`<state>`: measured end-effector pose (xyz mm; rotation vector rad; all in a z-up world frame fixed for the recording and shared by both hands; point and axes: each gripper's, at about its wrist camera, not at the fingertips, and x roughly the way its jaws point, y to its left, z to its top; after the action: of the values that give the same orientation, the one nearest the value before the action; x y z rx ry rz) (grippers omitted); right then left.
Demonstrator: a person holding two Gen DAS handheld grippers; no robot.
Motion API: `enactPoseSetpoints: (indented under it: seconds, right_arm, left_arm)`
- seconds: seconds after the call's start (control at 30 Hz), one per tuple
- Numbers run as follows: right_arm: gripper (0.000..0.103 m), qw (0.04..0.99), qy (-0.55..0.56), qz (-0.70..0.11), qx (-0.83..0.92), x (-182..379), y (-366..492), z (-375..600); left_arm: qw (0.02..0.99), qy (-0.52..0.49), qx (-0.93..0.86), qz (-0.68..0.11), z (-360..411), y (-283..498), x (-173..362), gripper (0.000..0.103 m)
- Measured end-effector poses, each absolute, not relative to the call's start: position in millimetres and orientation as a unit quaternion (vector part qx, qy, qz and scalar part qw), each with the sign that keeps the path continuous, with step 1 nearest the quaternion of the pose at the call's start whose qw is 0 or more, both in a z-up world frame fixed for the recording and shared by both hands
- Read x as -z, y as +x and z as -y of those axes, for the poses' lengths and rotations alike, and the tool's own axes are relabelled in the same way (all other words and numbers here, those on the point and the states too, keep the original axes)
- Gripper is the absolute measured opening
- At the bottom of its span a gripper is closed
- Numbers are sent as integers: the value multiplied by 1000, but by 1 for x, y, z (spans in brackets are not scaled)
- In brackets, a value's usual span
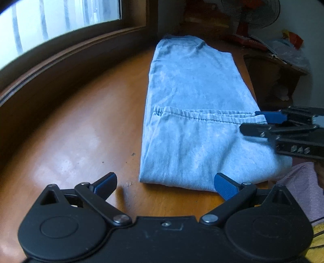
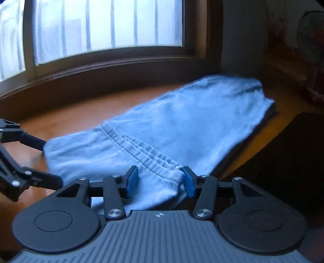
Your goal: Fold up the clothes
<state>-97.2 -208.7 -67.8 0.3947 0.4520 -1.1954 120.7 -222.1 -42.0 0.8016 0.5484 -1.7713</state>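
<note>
a glossy orange-brown wooden table (image 1: 81, 129) runs along under a window (image 2: 109, 24) with pale frosted panes and vertical bars, its dark wooden sill curving beside the table's far edge. a light blue denim garment (image 1: 192, 91) lies folded lengthwise on the table, a stitched hem crossing it where the nearer part is doubled over. behind it stand a fan (image 1: 257, 14) and a dark side shelf with bright packets (image 1: 291, 38), all blurred. the left tool (image 1: 165, 183) hovers at the garment's near end with its blue pads wide apart and nothing between them; one pad sits over the cloth's corner. the right tool (image 2: 161, 178) has its jaws apart around the bunched hem fold, with cloth between the pads; whether the pads touch it is hard to tell. a pinkish cloth (image 1: 303, 182) is cut off at the left view's right edge, and the garment's far end is soft with blur.
</note>
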Motion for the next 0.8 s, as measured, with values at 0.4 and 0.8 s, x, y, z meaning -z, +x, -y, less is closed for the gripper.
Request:
enactPoseSetpoints:
  seconds: [0.4, 0.8]
  right_arm:
    - [52, 807, 187, -165, 535, 49, -159, 251]
    - [52, 831, 69, -235, 499, 56, -259, 445]
  left_arm:
    - [562, 290, 738, -235, 248, 63, 10, 102]
    - [658, 300, 626, -291, 334, -13, 23, 102]
